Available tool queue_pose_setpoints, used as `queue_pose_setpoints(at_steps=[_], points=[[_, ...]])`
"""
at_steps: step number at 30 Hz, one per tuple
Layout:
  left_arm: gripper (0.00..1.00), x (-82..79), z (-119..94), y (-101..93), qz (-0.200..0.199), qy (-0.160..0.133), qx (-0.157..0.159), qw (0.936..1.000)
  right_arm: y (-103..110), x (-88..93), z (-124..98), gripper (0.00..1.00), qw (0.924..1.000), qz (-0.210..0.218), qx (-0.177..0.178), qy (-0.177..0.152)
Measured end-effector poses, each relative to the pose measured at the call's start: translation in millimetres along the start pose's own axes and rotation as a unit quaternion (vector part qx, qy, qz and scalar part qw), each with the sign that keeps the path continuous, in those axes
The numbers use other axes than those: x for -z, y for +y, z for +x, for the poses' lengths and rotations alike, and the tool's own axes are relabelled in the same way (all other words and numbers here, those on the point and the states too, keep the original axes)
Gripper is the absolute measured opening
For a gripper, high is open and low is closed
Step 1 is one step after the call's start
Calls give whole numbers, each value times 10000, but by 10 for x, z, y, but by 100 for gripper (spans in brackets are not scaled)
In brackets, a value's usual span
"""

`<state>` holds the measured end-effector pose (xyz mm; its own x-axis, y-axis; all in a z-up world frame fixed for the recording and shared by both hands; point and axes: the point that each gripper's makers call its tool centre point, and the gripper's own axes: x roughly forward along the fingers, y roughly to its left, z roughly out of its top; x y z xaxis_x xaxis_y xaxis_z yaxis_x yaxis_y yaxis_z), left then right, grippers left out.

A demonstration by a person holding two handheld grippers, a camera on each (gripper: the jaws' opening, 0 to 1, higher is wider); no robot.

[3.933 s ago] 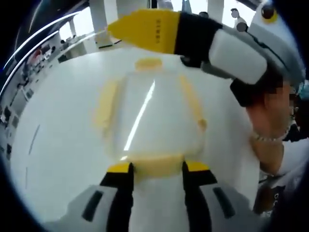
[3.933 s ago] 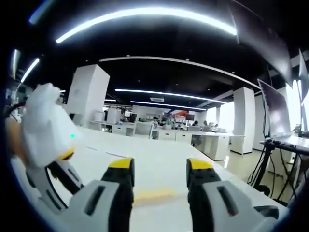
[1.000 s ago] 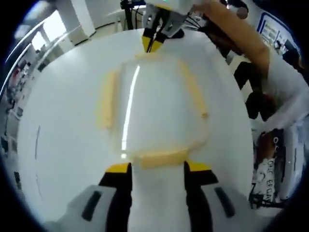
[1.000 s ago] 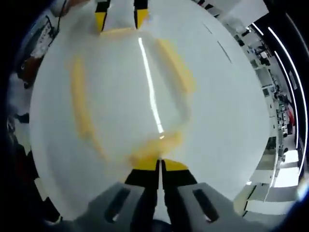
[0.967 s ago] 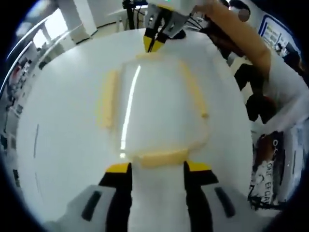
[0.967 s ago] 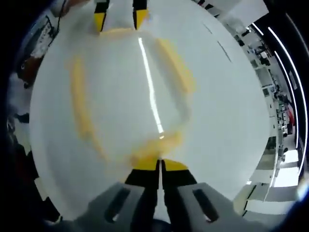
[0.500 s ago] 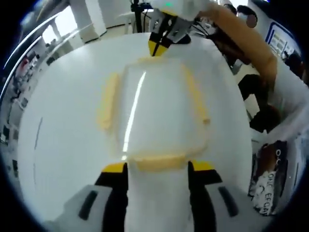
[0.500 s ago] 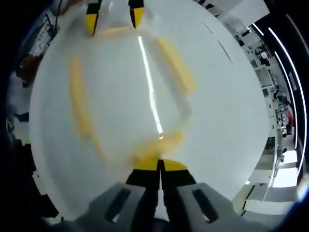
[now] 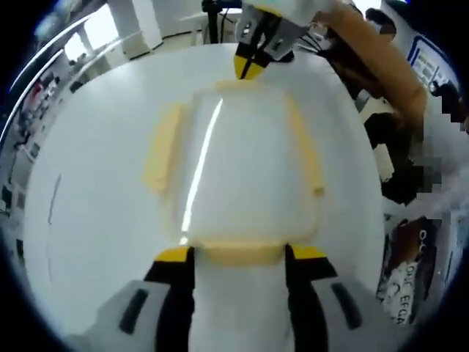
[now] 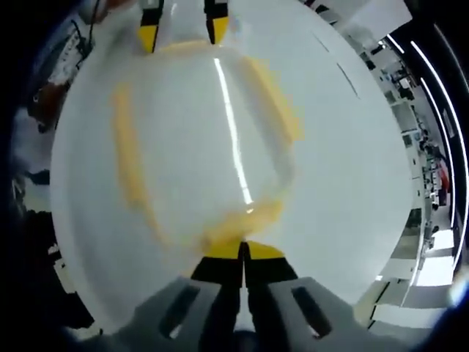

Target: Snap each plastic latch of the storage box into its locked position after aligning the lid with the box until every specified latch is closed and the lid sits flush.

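1. The storage box (image 9: 242,169) sits mid-desk, clear lid on, yellow latches along four sides.
2. Left gripper (image 9: 238,257): fingers apart, tips flanking the near latch (image 9: 242,254) at 6 o'clock.
3. Right gripper (image 10: 242,253): fingers together, tips at the latch (image 10: 242,224) on the opposite end; in the left gripper view it is at 12 o'clock.
4. The white desk (image 9: 88,183) surrounds the box; a person's sleeve (image 9: 374,59) shows at 2 o'clock.

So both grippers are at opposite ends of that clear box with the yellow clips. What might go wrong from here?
The shut right gripper presses a narrow tip on one end latch; it may slide off the smooth plastic instead of snapping it. The box sits loose on a slick white table, so an uneven push from either end might shove it. The open left gripper straddles the opposite latch, and could miss it when pressing.
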<state>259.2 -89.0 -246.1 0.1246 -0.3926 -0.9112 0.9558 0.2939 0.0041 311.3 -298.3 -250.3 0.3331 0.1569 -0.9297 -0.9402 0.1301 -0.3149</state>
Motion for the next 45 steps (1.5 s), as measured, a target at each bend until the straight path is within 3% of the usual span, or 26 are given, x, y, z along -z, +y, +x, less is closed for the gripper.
queue_pose_setpoints(at_steps=[13, 18, 23, 28, 32, 37, 45], points=[[46, 59, -19, 144, 714, 492, 259, 9959, 201, -80, -45, 0, 9994, -62, -340, -90], [47, 118, -43, 200, 983, 684, 337, 9922, 369, -110, -97, 1, 9979, -277, -566, 129], [48, 131, -46, 223, 1073, 724, 365, 9909, 348, -41, -175, 20, 9975, -116, -653, 236], [48, 143, -51, 230, 1065, 728, 357, 9910, 245, -43, -217, 32, 9984, -3, -561, -16], [48, 154, -55, 234, 1034, 707, 347, 9915, 289, -198, -234, 42, 9952, 122, -861, -454], [49, 168, -61, 240, 1009, 734, 327, 9916, 266, -249, -151, 50, 9947, 101, -919, -454], [49, 177, -64, 245, 1018, 761, 320, 9914, 291, -344, -90, 44, 9899, -183, -1225, -683]])
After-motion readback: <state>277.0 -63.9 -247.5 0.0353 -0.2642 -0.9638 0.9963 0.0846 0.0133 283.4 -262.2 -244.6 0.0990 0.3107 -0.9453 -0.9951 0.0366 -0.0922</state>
